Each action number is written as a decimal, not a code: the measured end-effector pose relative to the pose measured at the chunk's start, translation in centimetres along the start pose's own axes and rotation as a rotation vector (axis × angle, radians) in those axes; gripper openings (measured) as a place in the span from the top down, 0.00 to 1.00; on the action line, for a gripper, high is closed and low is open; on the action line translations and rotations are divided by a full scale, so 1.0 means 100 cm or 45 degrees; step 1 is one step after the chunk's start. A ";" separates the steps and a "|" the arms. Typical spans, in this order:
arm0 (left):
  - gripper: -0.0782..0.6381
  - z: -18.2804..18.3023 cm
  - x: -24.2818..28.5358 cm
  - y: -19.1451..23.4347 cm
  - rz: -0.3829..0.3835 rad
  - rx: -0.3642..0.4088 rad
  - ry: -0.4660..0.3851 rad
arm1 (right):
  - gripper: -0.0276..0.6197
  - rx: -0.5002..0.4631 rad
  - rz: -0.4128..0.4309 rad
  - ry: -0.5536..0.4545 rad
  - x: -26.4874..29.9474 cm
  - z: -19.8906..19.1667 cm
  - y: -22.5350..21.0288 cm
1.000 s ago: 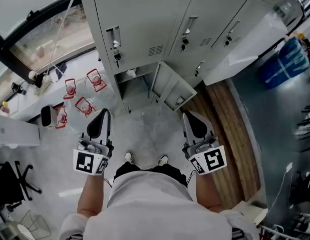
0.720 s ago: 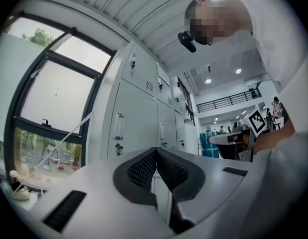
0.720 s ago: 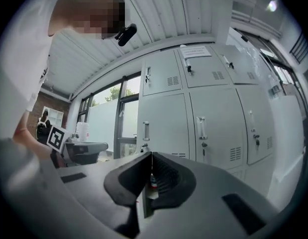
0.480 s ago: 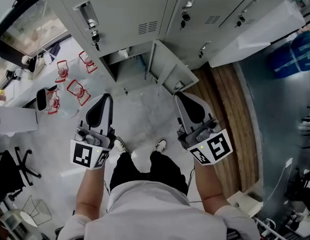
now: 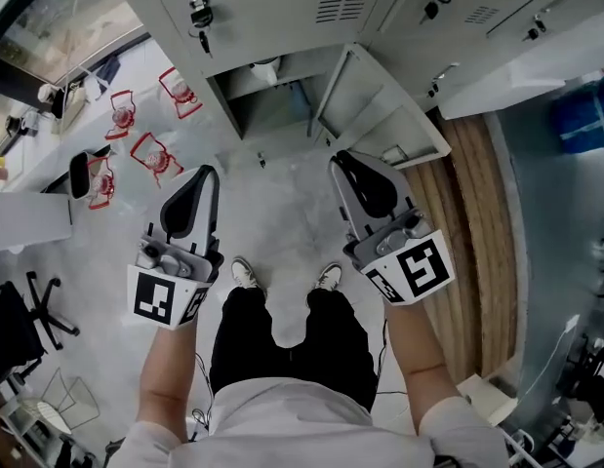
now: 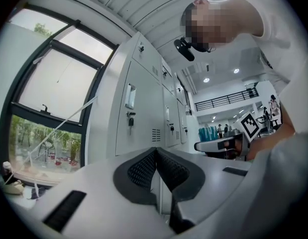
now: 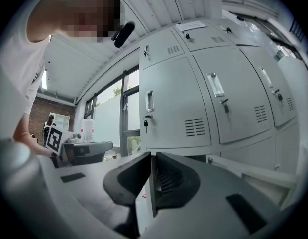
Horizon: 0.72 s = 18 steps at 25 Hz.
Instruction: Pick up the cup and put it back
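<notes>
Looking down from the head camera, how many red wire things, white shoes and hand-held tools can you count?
Red wire frames: 4
White shoes: 2
Tools, the left tool and the right tool: 2
Total: 8

Bright, even daylight was recorded, with heavy lens bending in both gripper views.

In the head view the pale floor (image 5: 282, 203) and the grey lockers (image 5: 282, 8) were lit evenly, with only faint, soft shadows thrown. The open locker compartment (image 5: 272, 100) was left in shade. Some smearing was seen at that view's right edge. Daylight was let in through the window (image 6: 49, 108), whose upper panes were washed out almost to white. The distant ceiling lights (image 6: 207, 79) were reduced to small glaring spots. Straight lines were bowed toward the rims of both gripper views, black corners were left by the round lens, and the nearest foreground was rendered soft.
</notes>
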<state>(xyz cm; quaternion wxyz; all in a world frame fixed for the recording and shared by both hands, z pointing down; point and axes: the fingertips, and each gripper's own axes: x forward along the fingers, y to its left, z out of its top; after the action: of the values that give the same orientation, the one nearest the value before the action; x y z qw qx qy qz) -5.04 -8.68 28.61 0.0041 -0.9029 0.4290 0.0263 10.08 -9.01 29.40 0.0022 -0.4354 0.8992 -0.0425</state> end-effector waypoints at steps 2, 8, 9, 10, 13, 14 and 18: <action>0.86 -0.020 -0.001 0.006 0.009 0.001 0.004 | 0.92 -0.011 0.014 -0.004 0.014 -0.019 -0.002; 0.86 -0.067 0.007 0.008 -0.005 0.059 -0.018 | 0.82 -0.070 0.053 -0.051 0.044 -0.063 -0.015; 0.86 -0.074 0.009 0.008 -0.008 0.069 -0.028 | 0.82 -0.072 0.055 -0.068 0.047 -0.068 -0.018; 0.86 -0.080 0.011 0.008 -0.011 0.077 -0.037 | 0.82 -0.070 0.056 -0.087 0.050 -0.073 -0.020; 0.86 -0.096 0.016 0.010 -0.013 0.098 -0.063 | 0.82 -0.063 0.065 -0.125 0.057 -0.085 -0.022; 0.86 -0.100 0.019 0.010 -0.012 0.106 -0.068 | 0.81 -0.064 0.071 -0.129 0.059 -0.089 -0.022; 0.86 -0.113 0.028 0.008 -0.018 0.122 -0.076 | 0.80 -0.063 0.093 -0.135 0.065 -0.103 -0.028</action>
<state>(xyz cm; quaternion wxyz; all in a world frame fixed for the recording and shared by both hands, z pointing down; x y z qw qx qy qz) -3.45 -11.70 39.81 0.0603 -0.9034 0.4232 0.0328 7.79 -15.10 40.06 0.0406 -0.4037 0.9140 0.0028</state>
